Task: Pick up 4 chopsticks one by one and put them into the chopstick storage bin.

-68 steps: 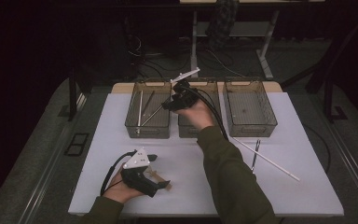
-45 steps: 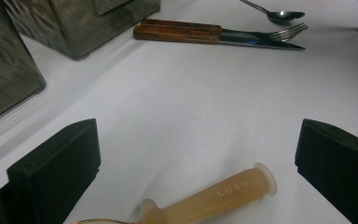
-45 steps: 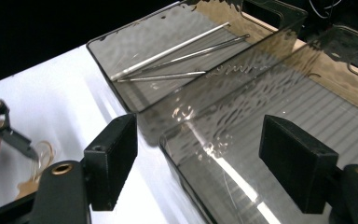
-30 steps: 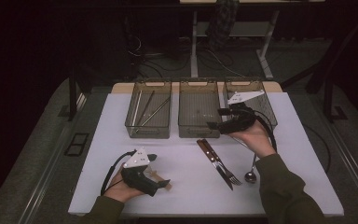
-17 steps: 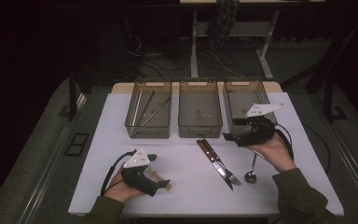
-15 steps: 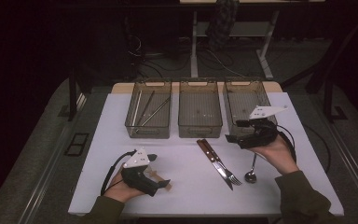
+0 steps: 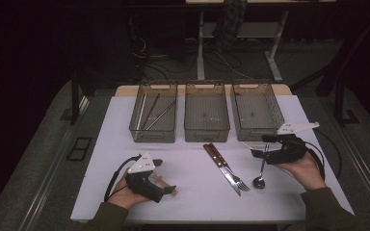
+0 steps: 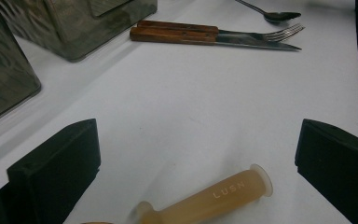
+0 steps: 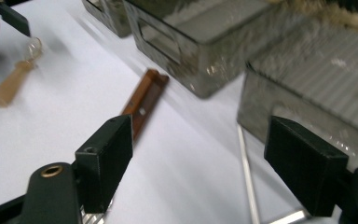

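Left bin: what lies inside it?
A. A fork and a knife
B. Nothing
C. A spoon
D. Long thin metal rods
D: the left bin holds long thin rods; the fork, knife and spoon lie on the table.

Three bins (image 7: pixel 207 118) stand in a row behind a knife (image 7: pixel 220 163), fork (image 7: pixel 231 169) and spoon (image 7: pixel 260 169) lying side by side.

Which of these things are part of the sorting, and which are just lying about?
In the job:
- spoon
- fork
- knife
- three trays, e.g. right tray
- right hand-held gripper, open by the spoon

Lying about:
- tan handle marked LUSH
- floor cables
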Available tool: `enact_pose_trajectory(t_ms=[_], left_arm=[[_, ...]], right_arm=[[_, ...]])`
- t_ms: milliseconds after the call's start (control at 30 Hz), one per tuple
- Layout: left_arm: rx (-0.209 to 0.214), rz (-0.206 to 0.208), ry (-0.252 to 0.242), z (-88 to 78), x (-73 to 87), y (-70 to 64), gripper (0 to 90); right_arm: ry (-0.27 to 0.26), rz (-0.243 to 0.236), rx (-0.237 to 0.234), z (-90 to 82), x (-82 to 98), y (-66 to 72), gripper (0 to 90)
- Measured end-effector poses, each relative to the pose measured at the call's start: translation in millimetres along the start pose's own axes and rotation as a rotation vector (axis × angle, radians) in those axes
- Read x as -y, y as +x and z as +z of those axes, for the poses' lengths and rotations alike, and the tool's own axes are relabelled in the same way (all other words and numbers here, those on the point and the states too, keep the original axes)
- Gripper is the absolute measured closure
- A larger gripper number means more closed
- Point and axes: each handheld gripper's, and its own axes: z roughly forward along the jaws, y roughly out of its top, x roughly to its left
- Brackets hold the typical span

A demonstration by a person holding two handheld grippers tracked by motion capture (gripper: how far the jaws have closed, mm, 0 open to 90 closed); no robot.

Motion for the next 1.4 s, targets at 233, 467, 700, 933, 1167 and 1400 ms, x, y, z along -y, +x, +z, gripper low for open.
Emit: enact_pose_trajectory(t_ms=[233,467,700,933,1167,1400], left_arm=[[0.001,0.004,-0.002,-0.7,-0.5,-0.5,0.0],[0.001,0.007,-0.001,-0.7,-0.7,-1.0,0.0],[0.000,0.007,0.002,0.4,-0.5,-1.1,0.0],[-0.002,0.008,0.004,0.4,-0.4,-0.9,0.0],[-0.002,0.007,0.006,0.6,-0.4,-1.1,0.0],[0.001,0.007,0.011,1.2,-0.2,-0.9,0.0]], right_arm=[[0.062,0.020,0.024,-7.0,24.7,-8.6,26.2],[0.115,0.032,0.040,-19.3,46.4,-14.9,40.6],[0.159,0.029,0.064,-31.0,63.4,-23.3,57.7],[0.223,0.017,0.064,-27.5,71.8,-30.1,69.4],[0.260,0.015,0.071,-24.2,77.4,-36.5,76.2],[0.267,-0.007,0.079,-22.4,78.6,-36.4,80.8]])
